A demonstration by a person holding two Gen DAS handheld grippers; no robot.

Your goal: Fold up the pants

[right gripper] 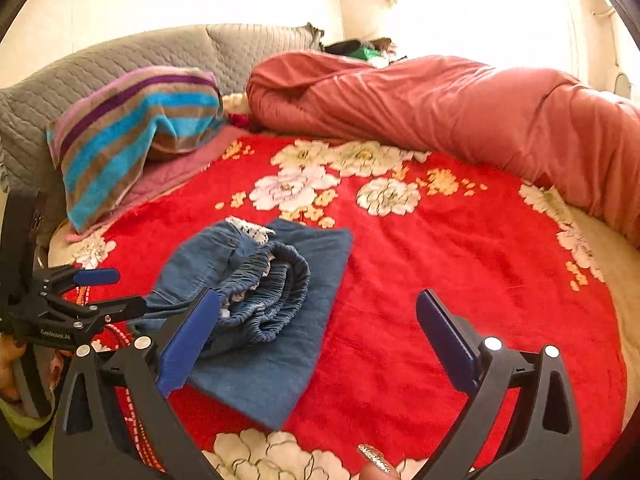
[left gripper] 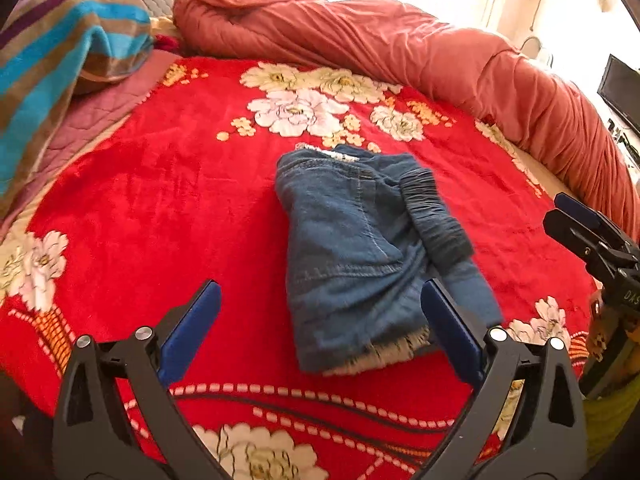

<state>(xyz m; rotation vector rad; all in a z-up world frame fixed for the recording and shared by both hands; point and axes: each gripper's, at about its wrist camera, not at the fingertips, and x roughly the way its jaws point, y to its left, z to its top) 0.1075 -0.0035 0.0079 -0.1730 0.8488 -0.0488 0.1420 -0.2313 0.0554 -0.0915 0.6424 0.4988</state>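
Left gripper (left gripper: 320, 300): jaws spread wide, nothing between the pads, held above the bed. Right gripper (right gripper: 318, 312): same, jaws wide apart and empty.

Pants (left gripper: 368, 248): blue denim, folded into a compact bundle, lying flat mid-bed on the red floral blanket (left gripper: 168, 200). Elastic waistband bunched on top of the bundle; a bit of white lace edge pokes out at the far end. Neither gripper touches them.

Surface: plush red blanket with white and yellow flowers, covering most of the bed. Along the far side a rolled rust-red quilt (left gripper: 400, 44). Far left a striped towel (left gripper: 68, 44) in blue, brown and purple, draped over a pillow, pink quilted cloth under it. Grey quilted pillows (right gripper: 120, 60) behind that.

Room: the background is blown out white, so no detail there. A dark screen (left gripper: 620, 96) is cut off at the right edge of the left wrist view.

Hidden or unclear: inner layers of the fold. A fingertip with a glittery nail (right gripper: 374, 458) shows at the bottom edge of the right wrist view; the rest of that hand is cropped.
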